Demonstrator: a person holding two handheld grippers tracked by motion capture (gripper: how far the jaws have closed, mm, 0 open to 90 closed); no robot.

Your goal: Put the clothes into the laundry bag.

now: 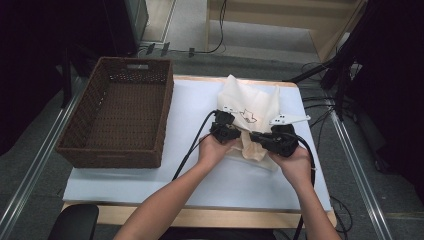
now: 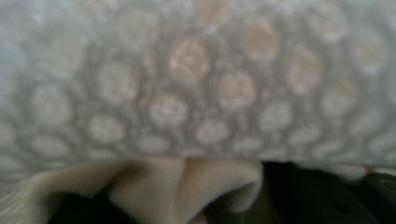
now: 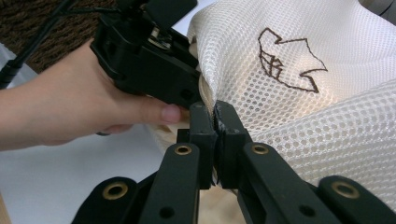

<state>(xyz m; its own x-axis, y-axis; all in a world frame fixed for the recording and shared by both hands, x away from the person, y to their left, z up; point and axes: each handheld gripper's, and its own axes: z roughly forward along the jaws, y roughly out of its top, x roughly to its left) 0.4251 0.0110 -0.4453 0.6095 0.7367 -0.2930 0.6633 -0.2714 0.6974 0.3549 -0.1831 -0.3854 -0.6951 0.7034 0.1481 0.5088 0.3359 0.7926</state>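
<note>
Both grippers' jaws clamped on the mesh bag (image 3: 299, 93).

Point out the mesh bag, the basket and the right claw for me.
mesh bag (image 3: 327, 116), right gripper view, netting under the stitched emblem.
basket (image 1: 112, 157), high view, near wall.
right claw (image 3: 215, 116), right gripper view, between its fingertips.
</note>
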